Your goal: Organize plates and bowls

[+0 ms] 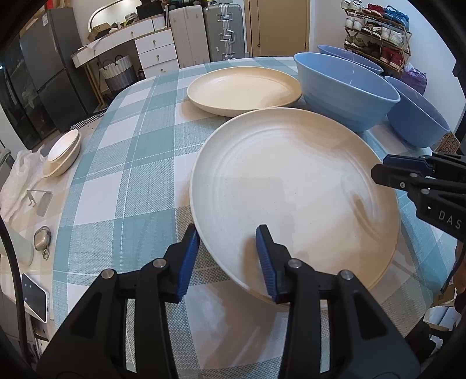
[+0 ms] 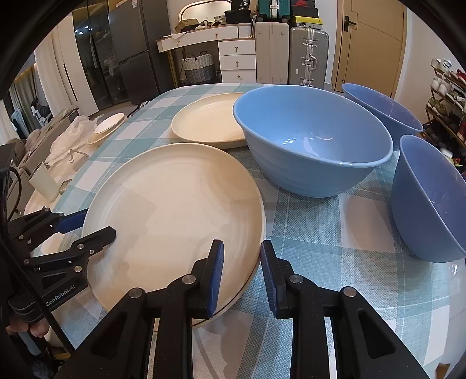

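Crowding cream plate: blue bowls.

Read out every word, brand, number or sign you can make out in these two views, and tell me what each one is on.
"DAS", cut off at the frame edge: black body of the right hand-held gripper.
"GenRobot.AI": black body of the left hand-held gripper.
Label on the yellow and black box above the suitcases: too small to read.
Cream round plates, blue plastic bowls, checked tablecloth: no text.

black tool, blue ribbed pads
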Demonstrator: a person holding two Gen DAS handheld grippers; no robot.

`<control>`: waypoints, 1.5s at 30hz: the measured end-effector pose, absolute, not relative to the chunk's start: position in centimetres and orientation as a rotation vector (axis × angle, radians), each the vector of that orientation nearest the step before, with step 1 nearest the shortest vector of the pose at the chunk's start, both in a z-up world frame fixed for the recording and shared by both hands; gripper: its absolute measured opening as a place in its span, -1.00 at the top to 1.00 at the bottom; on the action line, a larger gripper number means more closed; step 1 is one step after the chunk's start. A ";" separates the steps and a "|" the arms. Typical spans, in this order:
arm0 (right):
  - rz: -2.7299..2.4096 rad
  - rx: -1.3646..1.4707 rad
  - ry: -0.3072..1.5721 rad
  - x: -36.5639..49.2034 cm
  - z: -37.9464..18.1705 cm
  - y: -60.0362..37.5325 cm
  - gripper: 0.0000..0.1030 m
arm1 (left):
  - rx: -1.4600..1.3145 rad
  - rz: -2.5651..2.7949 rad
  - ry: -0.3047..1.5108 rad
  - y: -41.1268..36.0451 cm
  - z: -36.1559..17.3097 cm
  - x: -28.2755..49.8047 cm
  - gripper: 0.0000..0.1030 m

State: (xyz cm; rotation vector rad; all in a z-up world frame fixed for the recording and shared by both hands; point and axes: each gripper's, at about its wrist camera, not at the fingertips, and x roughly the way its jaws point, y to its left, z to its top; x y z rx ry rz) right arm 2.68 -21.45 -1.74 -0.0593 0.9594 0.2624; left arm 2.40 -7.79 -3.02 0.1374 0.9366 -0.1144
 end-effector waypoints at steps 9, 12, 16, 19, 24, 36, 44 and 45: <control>0.273 -0.053 0.962 2.5 -1.7 -21.5 0.41 | 0.088 -0.140 0.952 -7.3 -3.1 2.5 0.15; 0.286 -0.048 0.957 2.4 -1.5 -21.6 0.20 | 0.073 -0.138 0.945 -7.0 -2.8 2.5 -0.09; 0.300 -0.047 0.933 2.0 -0.8 -21.8 -0.08 | 0.019 -0.150 0.933 -6.3 -2.2 2.4 -0.46; 0.329 -0.027 0.912 1.7 -0.2 -22.0 -0.43 | 0.002 -0.150 0.921 -5.8 -1.5 2.3 -0.48; 0.349 -0.031 0.868 1.2 1.2 -22.2 -0.63 | -0.021 -0.149 0.886 -5.3 -0.1 2.1 -0.56; 0.386 -0.052 0.784 1.1 5.2 -22.5 -0.98 | -0.032 -0.129 0.814 -4.9 2.9 1.6 -0.96; 0.401 -0.069 0.742 1.9 7.7 -22.6 -0.99 | -0.045 -0.115 0.765 -4.5 4.9 1.8 -0.96; 0.403 -0.072 0.737 2.1 7.9 -22.6 -0.99 | -0.047 -0.110 0.759 -4.4 5.1 2.0 -0.96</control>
